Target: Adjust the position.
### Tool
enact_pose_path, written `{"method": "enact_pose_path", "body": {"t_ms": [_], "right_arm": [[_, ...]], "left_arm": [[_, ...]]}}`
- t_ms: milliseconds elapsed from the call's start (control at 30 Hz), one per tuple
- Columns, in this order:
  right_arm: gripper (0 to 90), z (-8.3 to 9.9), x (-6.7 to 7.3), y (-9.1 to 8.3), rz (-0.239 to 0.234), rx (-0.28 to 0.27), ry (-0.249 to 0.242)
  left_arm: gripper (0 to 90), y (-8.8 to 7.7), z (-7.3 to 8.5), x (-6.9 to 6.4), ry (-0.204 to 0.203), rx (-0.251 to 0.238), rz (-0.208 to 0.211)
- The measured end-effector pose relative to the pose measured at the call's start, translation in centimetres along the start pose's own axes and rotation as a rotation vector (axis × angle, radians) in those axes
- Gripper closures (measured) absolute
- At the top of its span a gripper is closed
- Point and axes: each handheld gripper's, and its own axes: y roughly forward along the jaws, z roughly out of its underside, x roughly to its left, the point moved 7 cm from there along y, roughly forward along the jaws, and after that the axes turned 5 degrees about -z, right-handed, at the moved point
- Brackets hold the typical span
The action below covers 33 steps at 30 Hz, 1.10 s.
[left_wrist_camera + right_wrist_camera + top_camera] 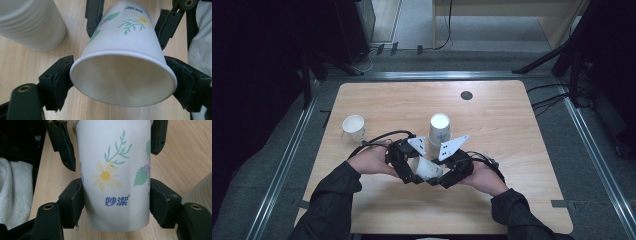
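High view: a person's 2 hands come in from the bottom edge, each with a black gripper, meeting over the near middle of a wooden table. The left gripper and the right gripper face each other, and 1 paper cup lies on its side between them, mouth toward the left gripper. Just beyond the grippers stands 1 stack of cups, upside down. 1 single cup stands upright, well apart to the left. That makes 3 cup items on the table: 1 between the grippers, 1 stack, 1 alone.

Left gripper view: the cup's open rim faces the camera, sitting between the left gripper's 2 jaws. The jaws are spread wide at the rim's 2 sides; whether the pads touch the rim I cannot tell. The right gripper's jaws sit farther off, beside the cup's base. The white stack stands at upper left.

Right gripper view: the cup's base end, printed with a daisy and blue lettering, sits between the right gripper's 2 jaws, which pinch it on both sides. The left gripper's jaws flank its far end.
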Motion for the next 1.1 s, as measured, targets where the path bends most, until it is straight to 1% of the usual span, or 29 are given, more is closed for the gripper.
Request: {"method": "enact_pose_path", "body": {"t_ms": [167, 200, 267, 333, 400, 567, 633, 700, 767, 800, 867, 967, 1000, 1067, 1100], "right_arm": [[33.9, -0.3, -0.2, -0.9, 0.008, -0.044, 0.0], [33.9, -0.4, -0.1, -1.1, 0.007, -0.052, 0.005], [33.9, -0.4, -0.2, -1.4, 0.012, -0.062, 0.016], [33.8, -0.4, -0.3, -1.7, 0.014, -0.074, 0.015], [33.7, -0.4, -0.3, -1.9, 0.01, -0.083, 0.015], [33.7, -0.4, -0.2, -2.3, 0.004, -0.095, 0.016], [33.7, -0.4, -0.2, -2.4, 0.003, -0.103, 0.02], [33.7, -0.5, -0.2, -2.5, 0.0, -0.111, 0.022], [33.7, -0.5, -0.2, -2.6, -0.003, -0.114, 0.023], [33.7, -0.5, -0.2, -2.6, -0.004, -0.117, 0.023], [33.7, -0.5, -0.2, -2.6, -0.01, -0.12, 0.027], [33.7, -0.6, -0.1, -2.5, -0.017, -0.124, 0.029], [33.7, -0.6, -0.1, -2.5, -0.015, -0.124, 0.028], [33.7, -0.6, -0.1, -2.4, -0.028, -0.128, 0.033], [33.7, -0.6, 0.0, -2.3, -0.028, -0.126, 0.035]], "left_arm": [[13.0, -0.8, 0.1, 0.6, -0.034, -0.073, -0.022], [13.0, -0.9, 0.2, 0.6, -0.045, -0.083, -0.017], [13.0, -1.1, 0.3, 0.6, -0.051, -0.112, -0.014], [13.0, -1.2, 0.5, 0.6, -0.065, -0.123, -0.007], [13.0, -1.2, 0.7, 0.7, -0.076, -0.131, -0.012], [13.0, -1.3, 0.7, 0.6, -0.111, -0.2, 0.005], [13.1, -1.2, 0.6, 0.5, -0.138, -0.229, 0.021], [13.1, -1.0, 0.6, 0.5, -0.149, -0.238, 0.013], [13.1, -1.0, 0.5, 0.4, -0.16, -0.252, 0.018], [13.1, -0.9, 0.4, 0.3, -0.161, -0.258, 0.013], [13.1, -1.0, 0.2, 0.3, -0.166, -0.283, 0.015], [14.5, -1.1, -0.1, 0.2, -0.186, -0.323, 0.032], [14.7, -1.1, -0.2, 0.2, -0.188, -0.327, 0.036], [15.7, -1.1, -0.2, 0.2, -0.189, -0.34, 0.046], [18.5, -1.1, -0.2, 0.1, -0.186, -0.344, 0.052]]}}
